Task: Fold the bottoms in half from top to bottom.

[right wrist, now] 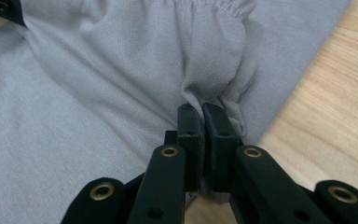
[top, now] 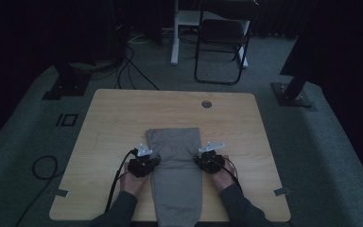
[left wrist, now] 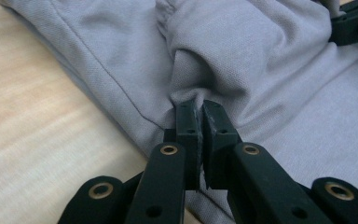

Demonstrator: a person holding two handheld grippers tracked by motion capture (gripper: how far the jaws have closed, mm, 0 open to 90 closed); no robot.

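A grey garment (top: 176, 163), folded into a long strip, lies down the middle of the wooden table (top: 113, 118) and hangs over its near edge. My left gripper (top: 147, 158) is at the strip's left edge, shut on a pinched fold of the grey cloth (left wrist: 214, 60). In the left gripper view the jaws (left wrist: 198, 108) meet with fabric bunched between them. My right gripper (top: 207, 158) is at the strip's right edge, shut on a gathered fold near the elastic hem (right wrist: 219, 60). Its jaws (right wrist: 201, 111) press the cloth together. Both hands rest low on the table.
A round cable hole (top: 206, 104) sits near the table's far edge. A black folding chair (top: 222, 38) and a white desk leg (top: 175, 33) stand beyond the table. Cables (top: 45, 168) lie on the carpet at left. Bare wood lies on either side of the garment.
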